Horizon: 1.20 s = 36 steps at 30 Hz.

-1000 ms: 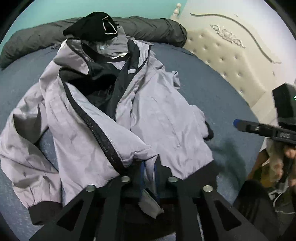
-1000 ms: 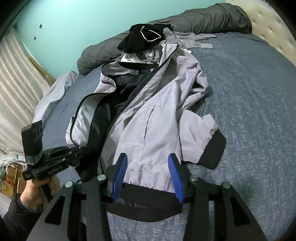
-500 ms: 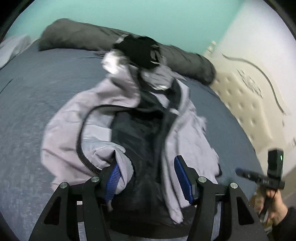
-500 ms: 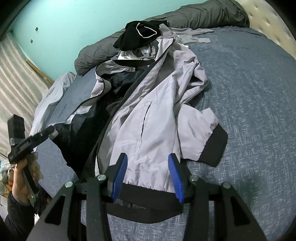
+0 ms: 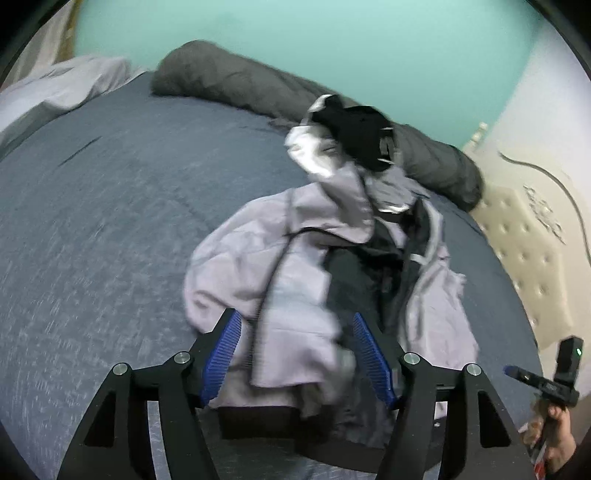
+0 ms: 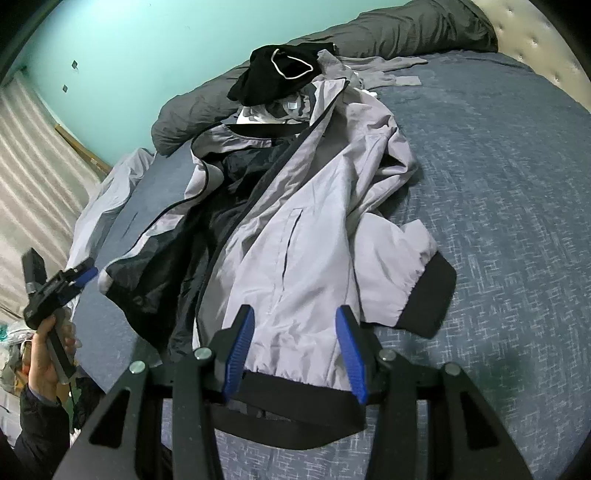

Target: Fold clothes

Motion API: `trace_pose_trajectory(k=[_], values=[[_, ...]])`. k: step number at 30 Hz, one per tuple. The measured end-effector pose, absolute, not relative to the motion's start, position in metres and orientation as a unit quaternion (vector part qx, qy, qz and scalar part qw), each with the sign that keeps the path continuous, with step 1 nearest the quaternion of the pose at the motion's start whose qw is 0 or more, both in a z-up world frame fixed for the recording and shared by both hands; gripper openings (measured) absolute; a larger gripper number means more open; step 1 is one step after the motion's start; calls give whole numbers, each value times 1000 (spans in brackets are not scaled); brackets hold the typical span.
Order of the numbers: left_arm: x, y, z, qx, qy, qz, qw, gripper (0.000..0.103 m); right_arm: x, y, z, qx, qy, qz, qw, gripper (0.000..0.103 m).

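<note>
- There, on the blue bedspread (image 6: 517,184), lay the grey jacket (image 6: 295,229), open at the front so its dark lining (image 6: 192,254) showed, the black hem band (image 6: 295,402) at the near edge.
- One sleeve was bent over beside the body of the jacket, its black cuff (image 6: 428,295) flat on the bed.
- The left front panel was flipped outward toward the bed's left side, lining up.
- The right gripper (image 6: 293,354) hung just over the hem, blue pads (image 6: 240,343) apart with grey cloth seen between them; whether they pressed the fabric I could not tell.
- The left gripper (image 5: 299,354) stood off over the jacket's left side, jaws opening, pads (image 5: 221,354) well spread and nothing pinched; the view from it was blurred.
- A black garment (image 6: 273,74) sat on top of the collar end, with other grey clothes under it.
- Beyond lay a dark grey rolled duvet (image 6: 406,29) against the teal wall (image 6: 129,44), and a cream tufted headboard (image 5: 524,251) at the right.
</note>
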<state>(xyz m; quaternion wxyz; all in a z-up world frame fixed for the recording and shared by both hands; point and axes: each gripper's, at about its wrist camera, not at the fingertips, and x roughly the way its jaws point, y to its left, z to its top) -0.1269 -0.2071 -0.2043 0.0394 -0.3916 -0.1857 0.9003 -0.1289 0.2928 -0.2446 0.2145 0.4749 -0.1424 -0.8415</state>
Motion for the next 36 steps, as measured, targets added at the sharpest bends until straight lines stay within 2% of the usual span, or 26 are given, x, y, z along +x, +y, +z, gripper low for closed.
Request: trace_pose_trajectory(k=[5,11,12,13,15,22,25,29,32,33,35,36], values=[[-136,-219,-229,-419,-221,879,42,68,-124,297,-246,475,-148,-840,216,46],[-150,-193,-240,-434,-240,861,112,65,-122,312,-246,472,-159,-842,206,46],[-152,-185,-241,-435,-243,858,128,55,-122,314,-246,472,-161,-842,205,46],[-152,-177,-240,-436,-238,857,139,39,-122,317,-246,472,-163,-842,203,46],[-155,-155,-240,-437,-228,856,158,22,-121,321,-246,471,-166,-843,201,46],[-162,-67,-244,-457,-167,846,219,15,-117,337,-248,472,-172,-842,194,46],[-161,-21,-252,-472,-130,836,248,14,-115,345,-249,472,-175,-842,191,46],[-157,37,-289,-531,-61,800,274,14,-114,354,-250,475,-172,-842,187,46],[-152,48,-303,-541,-27,798,263,16,-114,363,-249,475,-178,-843,182,46],[-151,44,-301,-539,-39,799,263,20,-114,366,-248,474,-178,-843,181,46],[-148,30,-290,-529,-61,806,259,35,-116,372,-250,475,-177,-844,174,46],[-146,23,-282,-520,-67,812,257,47,-117,374,-251,476,-176,-845,171,46]])
